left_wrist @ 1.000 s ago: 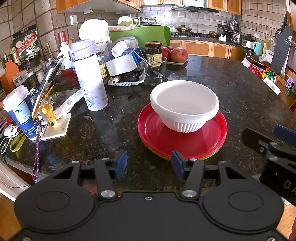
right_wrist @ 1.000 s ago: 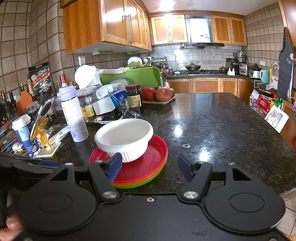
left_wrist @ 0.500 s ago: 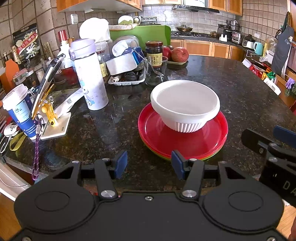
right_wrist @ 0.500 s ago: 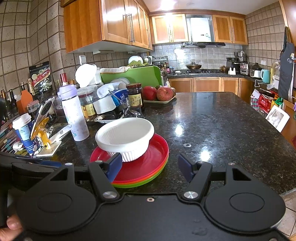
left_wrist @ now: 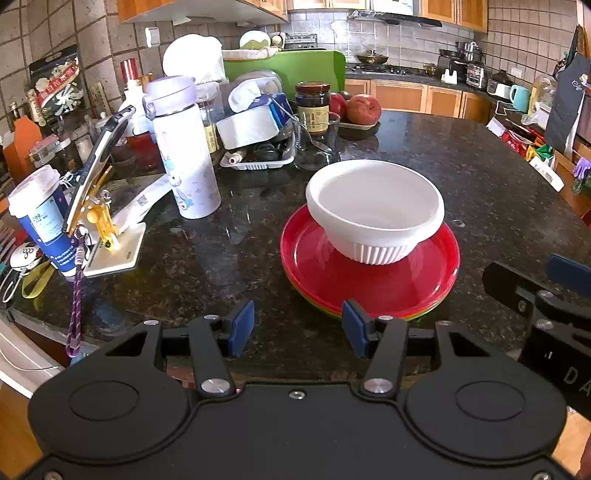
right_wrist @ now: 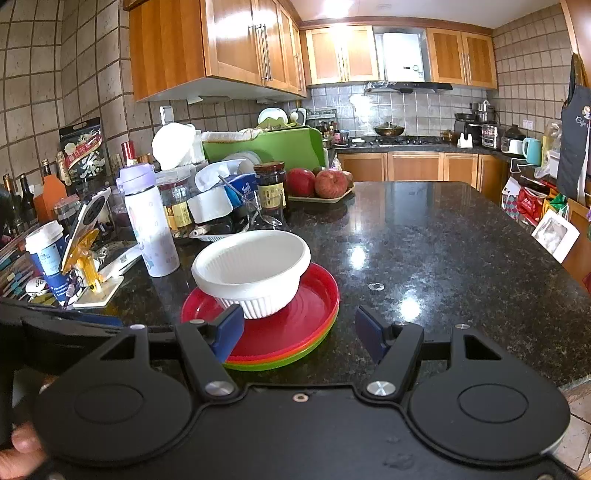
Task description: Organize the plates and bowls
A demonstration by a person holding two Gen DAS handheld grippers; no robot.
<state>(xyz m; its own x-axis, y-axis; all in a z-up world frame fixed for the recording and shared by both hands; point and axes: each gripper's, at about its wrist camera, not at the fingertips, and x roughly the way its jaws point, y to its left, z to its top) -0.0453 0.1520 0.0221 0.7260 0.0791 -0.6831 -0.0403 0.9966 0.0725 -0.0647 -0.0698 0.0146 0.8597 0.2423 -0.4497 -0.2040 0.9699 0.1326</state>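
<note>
You get bright, even light in both views, and focus is sharp from the near foreground to the back wall. A ceiling lamp blows out white in the right wrist view, and its glare lands as hard white spots on the polished granite counter. The white bowl throws only a soft shadow onto the red plate. Fisheye distortion bends the wall tiles and cabinets toward the edges.

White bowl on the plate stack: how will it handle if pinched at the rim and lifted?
The white bowl looks rigid with a thick rim, so a pinch likely holds. Its ribbed foot sits on the glossy red plate; it may slide if nudged. Probably light, though fragile if ceramic.
</note>
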